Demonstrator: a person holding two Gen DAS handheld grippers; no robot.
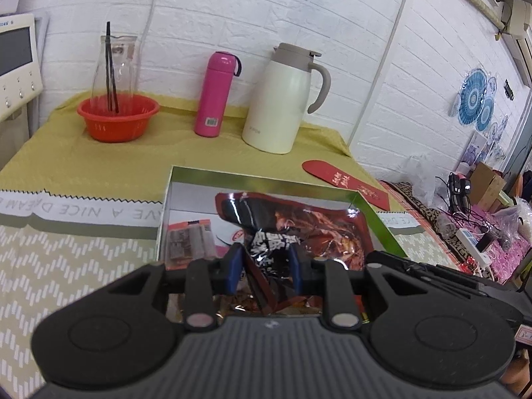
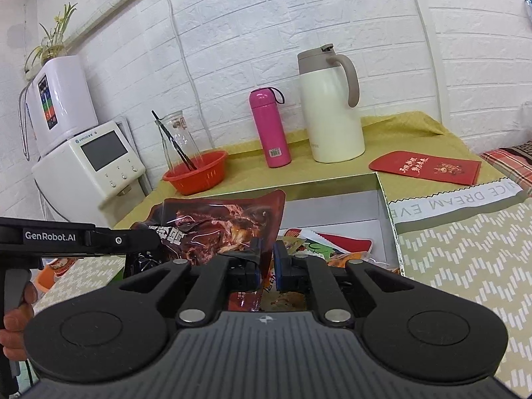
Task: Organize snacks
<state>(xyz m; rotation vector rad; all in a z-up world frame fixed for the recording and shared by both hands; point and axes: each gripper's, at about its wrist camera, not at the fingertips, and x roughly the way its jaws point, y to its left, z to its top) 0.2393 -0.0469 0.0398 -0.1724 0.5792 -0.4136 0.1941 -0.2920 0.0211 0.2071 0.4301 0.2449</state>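
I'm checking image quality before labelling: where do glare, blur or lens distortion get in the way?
Left wrist view: glare streaks on the dark snack packet, walls bow with fisheye, left gripper body soft up close. Right wrist view: glossy packet glints, right gripper near and soft, wall lines curve; light even, shadows soft.

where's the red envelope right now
The red envelope lies flat on the yellow-green tablecloth at the right of the right wrist view, just right of the cream thermal jug and beyond the open box.
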